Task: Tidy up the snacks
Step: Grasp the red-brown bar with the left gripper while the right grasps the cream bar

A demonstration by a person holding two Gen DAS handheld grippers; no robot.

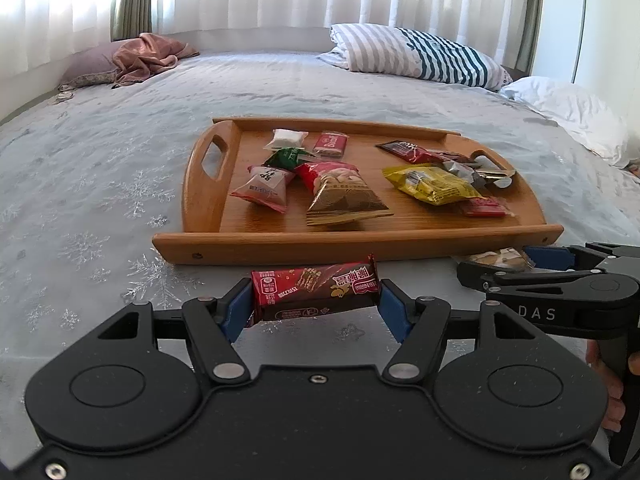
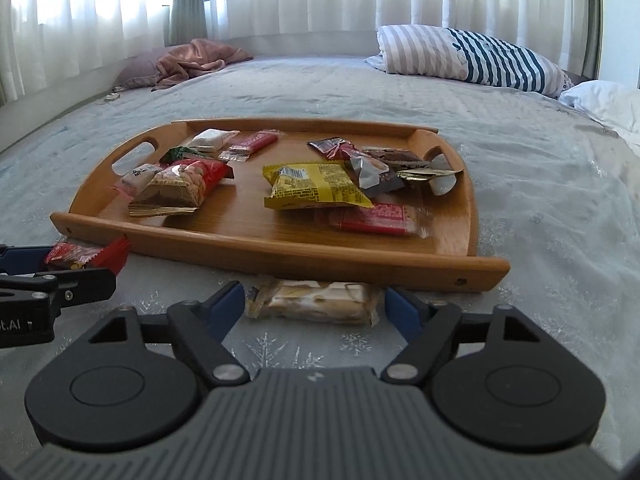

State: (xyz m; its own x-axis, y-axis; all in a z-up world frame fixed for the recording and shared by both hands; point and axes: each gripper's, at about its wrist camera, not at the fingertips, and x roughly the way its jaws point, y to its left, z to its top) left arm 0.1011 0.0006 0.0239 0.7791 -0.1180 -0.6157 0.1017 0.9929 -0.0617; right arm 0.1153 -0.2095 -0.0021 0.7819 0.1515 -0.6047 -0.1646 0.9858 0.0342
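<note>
Your left gripper (image 1: pixel 316 300) clamps a red snack bar (image 1: pixel 316 290) lying crosswise at lower centre; your right gripper (image 2: pixel 314 306) brackets a pale bar (image 2: pixel 314 303) without touching it, just beside the tray (image 2: pixel 280 256) edge.

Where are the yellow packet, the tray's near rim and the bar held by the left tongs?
yellow packet (image 2: pixel 316 186), right wrist view, centre of wrapper
tray (image 2: pixel 280 254), right wrist view, near rim
red-brown bar (image 1: pixel 316 290), left wrist view, middle of wrapper
</note>
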